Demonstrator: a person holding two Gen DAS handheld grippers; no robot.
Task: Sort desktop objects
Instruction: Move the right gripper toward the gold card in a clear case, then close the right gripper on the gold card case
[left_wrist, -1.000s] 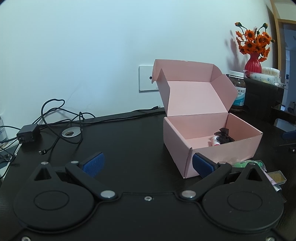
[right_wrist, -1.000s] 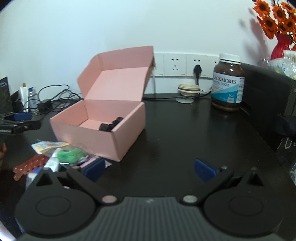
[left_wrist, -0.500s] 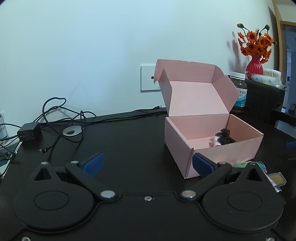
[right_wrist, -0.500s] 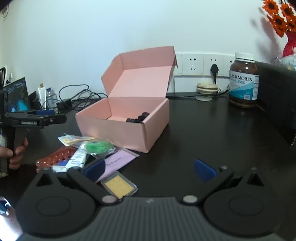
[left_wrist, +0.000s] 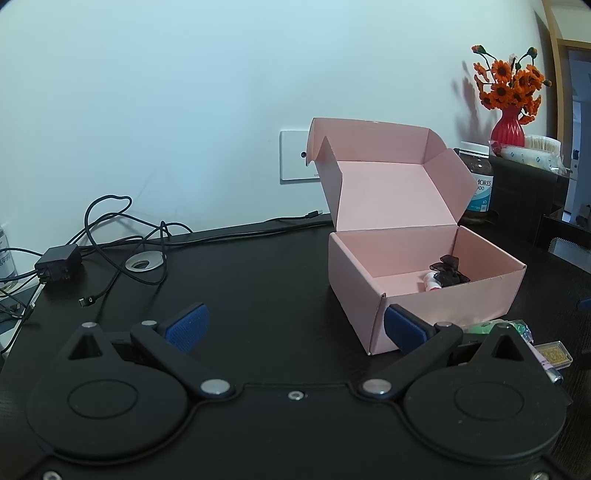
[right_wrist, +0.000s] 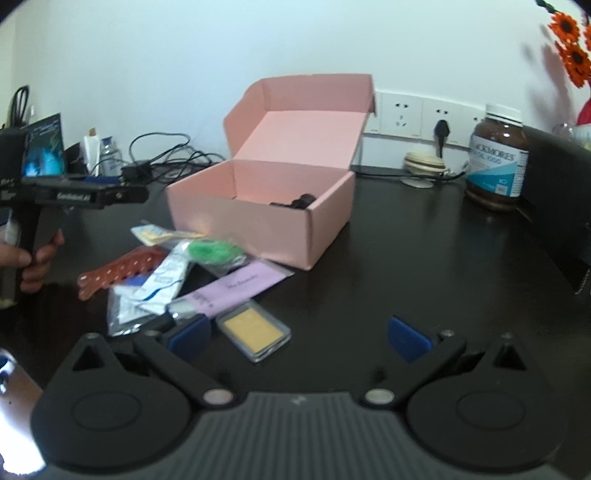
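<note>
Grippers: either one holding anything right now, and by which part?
Nothing held. Left gripper and right gripper are both open and empty; the loose items lie on the desk beside the pink box.

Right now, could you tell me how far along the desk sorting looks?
Early stage. The pink box stands open and holds a black bow and a small white item. Nothing is in hand: the left claw and right claw are both open. Left on the desk beside the box: gold card case, purple card, green packet, red strip, white sachets.
</note>
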